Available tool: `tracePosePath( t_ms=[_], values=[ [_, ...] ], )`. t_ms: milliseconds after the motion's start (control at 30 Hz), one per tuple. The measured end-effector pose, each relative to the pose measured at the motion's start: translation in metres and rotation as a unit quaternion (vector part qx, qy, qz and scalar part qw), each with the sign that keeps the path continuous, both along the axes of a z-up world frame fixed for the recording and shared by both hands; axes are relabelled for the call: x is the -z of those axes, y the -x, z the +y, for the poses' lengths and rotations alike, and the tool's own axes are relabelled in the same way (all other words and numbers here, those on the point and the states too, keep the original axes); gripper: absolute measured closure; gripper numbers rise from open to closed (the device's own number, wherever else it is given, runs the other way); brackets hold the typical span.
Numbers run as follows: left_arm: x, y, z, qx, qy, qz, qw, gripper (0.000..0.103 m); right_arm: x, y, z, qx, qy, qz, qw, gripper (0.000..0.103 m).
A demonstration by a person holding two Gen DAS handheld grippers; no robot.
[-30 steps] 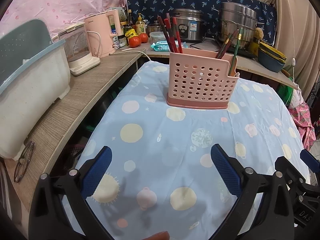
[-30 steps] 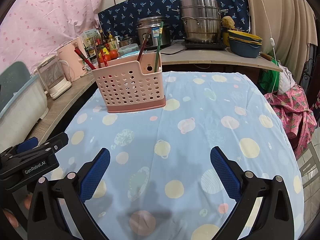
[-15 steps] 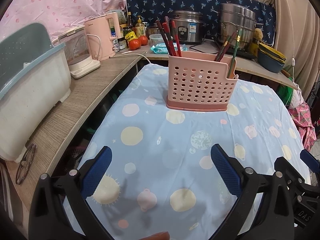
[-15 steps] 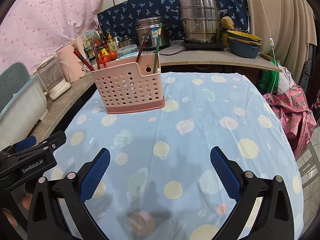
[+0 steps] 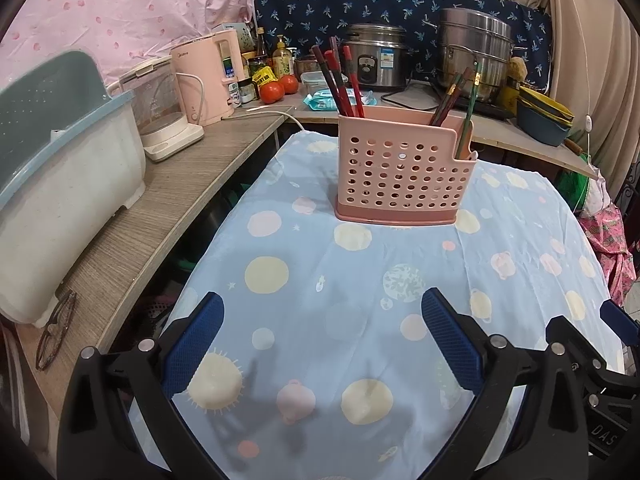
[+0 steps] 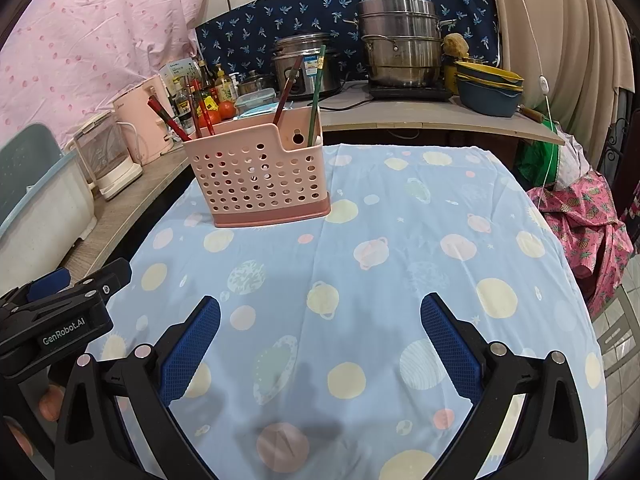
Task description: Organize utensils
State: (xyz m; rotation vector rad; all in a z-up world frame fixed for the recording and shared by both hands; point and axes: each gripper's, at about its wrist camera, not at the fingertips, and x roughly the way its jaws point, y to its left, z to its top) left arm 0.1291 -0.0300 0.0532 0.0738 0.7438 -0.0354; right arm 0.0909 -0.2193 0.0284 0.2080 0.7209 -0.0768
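Observation:
A pink perforated utensil holder stands upright at the far side of the table. Red chopsticks stick up from its left compartment. Brown and green chopsticks lean in its right compartment. My left gripper hangs open over the near part of the blue cloth, nothing between its fingers. My right gripper is also open and empty, well short of the holder. The left gripper's body shows at the left of the right wrist view.
A blue planet-print cloth covers the table. A wooden counter on the left carries a white bin, kettles and glasses. Pots, bowls and tomatoes line the back counter.
Both grippers stay open and almost still. The views drifted slightly, and the holder sits a touch lower in the right wrist frame.

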Motion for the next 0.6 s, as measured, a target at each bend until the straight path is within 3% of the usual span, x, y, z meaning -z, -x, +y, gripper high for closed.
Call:
tracePosePath(
  t_ms=[600],
  values=[
    [0.0000,-0.0019,-0.0015,0.006,-0.001,0.002,1.0000,0.008,-0.0008,-0.0003,0.0004,0.000,0.000,0.000,1.000,0.007]
  ],
)
